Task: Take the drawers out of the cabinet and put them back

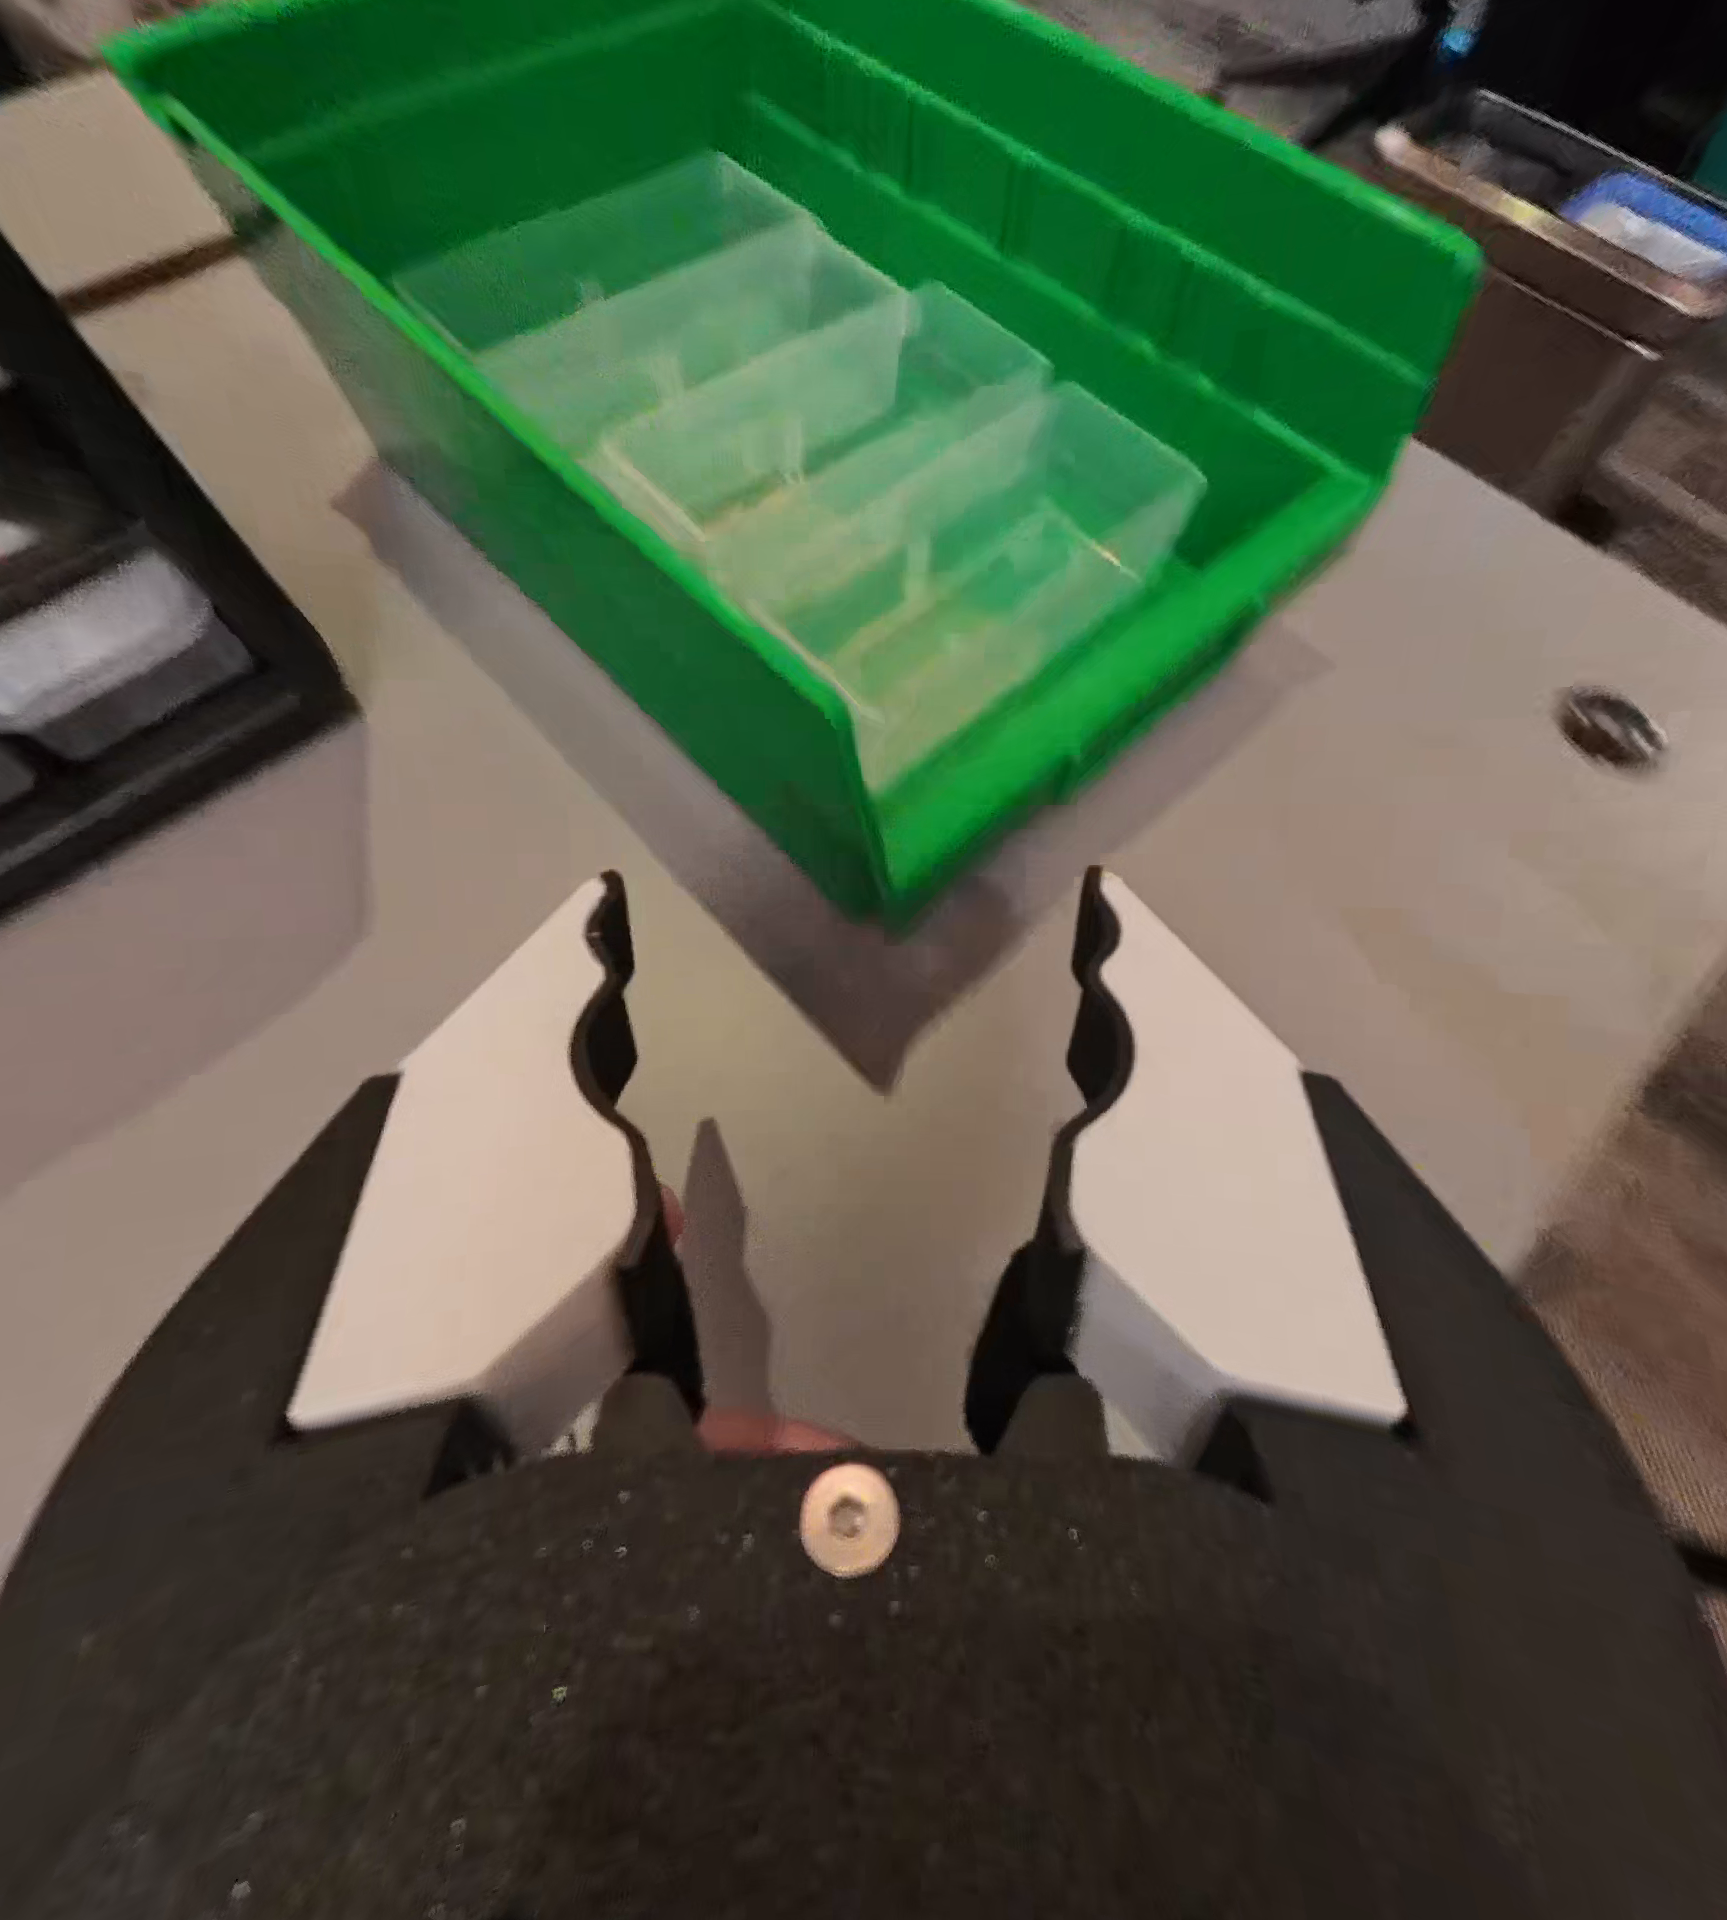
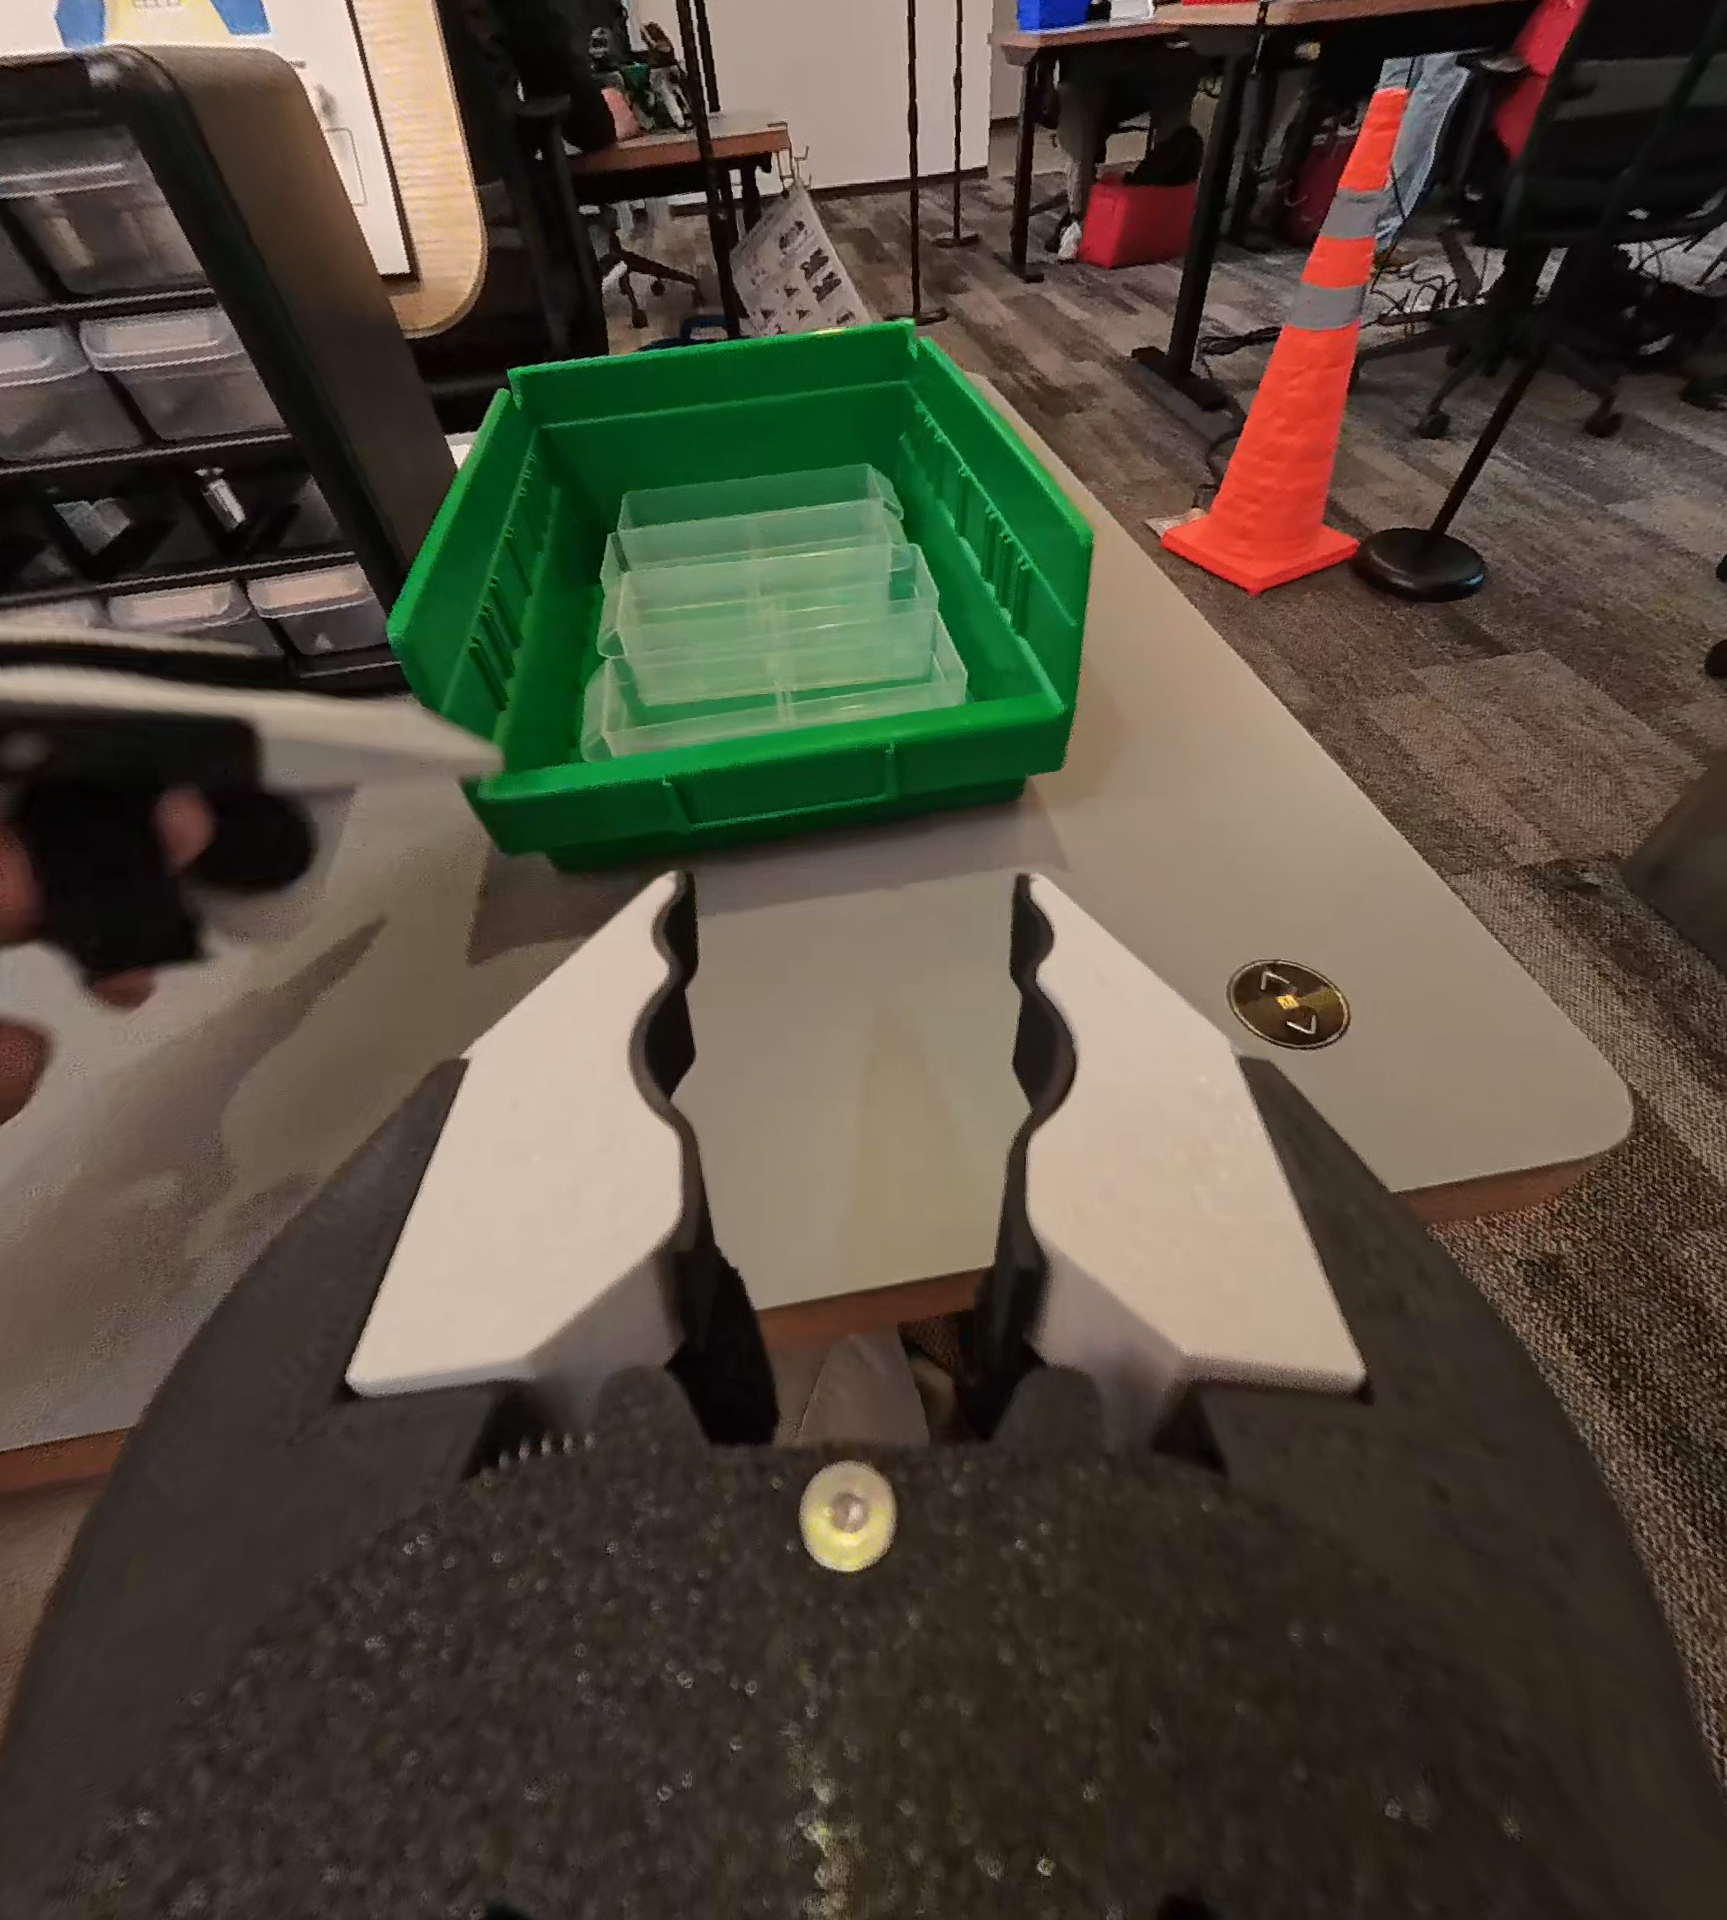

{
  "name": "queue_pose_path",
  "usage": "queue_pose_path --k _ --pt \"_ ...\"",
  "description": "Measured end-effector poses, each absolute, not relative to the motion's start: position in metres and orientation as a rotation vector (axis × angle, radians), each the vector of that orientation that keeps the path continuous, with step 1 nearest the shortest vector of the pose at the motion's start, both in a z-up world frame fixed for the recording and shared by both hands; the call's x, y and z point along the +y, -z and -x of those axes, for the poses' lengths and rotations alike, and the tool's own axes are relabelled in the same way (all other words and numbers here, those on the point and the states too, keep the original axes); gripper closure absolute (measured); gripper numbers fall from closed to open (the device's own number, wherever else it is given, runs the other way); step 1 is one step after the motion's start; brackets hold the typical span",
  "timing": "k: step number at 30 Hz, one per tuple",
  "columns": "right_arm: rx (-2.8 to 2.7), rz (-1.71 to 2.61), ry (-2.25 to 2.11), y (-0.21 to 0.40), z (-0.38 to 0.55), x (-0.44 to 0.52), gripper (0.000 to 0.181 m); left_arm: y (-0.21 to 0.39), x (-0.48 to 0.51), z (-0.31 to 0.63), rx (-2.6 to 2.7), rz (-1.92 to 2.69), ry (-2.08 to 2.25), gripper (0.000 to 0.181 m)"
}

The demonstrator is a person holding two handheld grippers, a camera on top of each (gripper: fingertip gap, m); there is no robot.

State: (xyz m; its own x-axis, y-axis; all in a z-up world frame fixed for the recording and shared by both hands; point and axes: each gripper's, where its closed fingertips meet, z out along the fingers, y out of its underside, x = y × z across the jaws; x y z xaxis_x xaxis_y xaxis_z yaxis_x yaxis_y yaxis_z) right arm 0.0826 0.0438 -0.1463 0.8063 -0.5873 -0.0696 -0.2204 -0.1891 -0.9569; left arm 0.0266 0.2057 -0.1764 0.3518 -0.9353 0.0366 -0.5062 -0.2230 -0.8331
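With both the left tongs (image 1: 848, 997) and right tongs (image 2: 848, 997) held apart and empty, the clear drawers (image 2: 771, 613) are seen stacked in the green bin (image 2: 786, 800) right of the cabinet (image 2: 111, 416), where one may be crushed or dropped if pinched carelessly

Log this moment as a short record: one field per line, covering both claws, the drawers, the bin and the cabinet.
left claw: open, empty, hovering over the table near a corner of the green bin
right claw: open, empty, pointing at the bin's front wall
clear drawers: several stacked inside the green bin, out of the cabinet
cabinet: black, left of the bin, most slots filled, at least one looks empty
orange cone: on the floor beyond the table
stage: drawers not yet put back
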Motion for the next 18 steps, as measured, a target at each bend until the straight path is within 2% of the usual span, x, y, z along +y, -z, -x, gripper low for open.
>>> queue_pose_path --k 3,4,8,18 --pt "0.641 1.767 0.371 0.148 -0.088 0.040 0.121 0.176 0.232 -0.055 1.160 1.889 0.676 0.106" --pt "0.648 1.766 0.364 0.149 -0.089 0.039 0.121 0.177 0.237 -0.059 1.155 1.894 0.648 0.113" --pt "0.669 1.742 0.323 0.147 -0.094 0.040 0.123 0.180 0.245 -0.057 1.140 1.882 0.618 0.165" --pt "0.630 1.472 0.308 0.084 -0.110 0.047 0.126 0.181 0.246 0.027 1.389 1.679 0.585 0.173"
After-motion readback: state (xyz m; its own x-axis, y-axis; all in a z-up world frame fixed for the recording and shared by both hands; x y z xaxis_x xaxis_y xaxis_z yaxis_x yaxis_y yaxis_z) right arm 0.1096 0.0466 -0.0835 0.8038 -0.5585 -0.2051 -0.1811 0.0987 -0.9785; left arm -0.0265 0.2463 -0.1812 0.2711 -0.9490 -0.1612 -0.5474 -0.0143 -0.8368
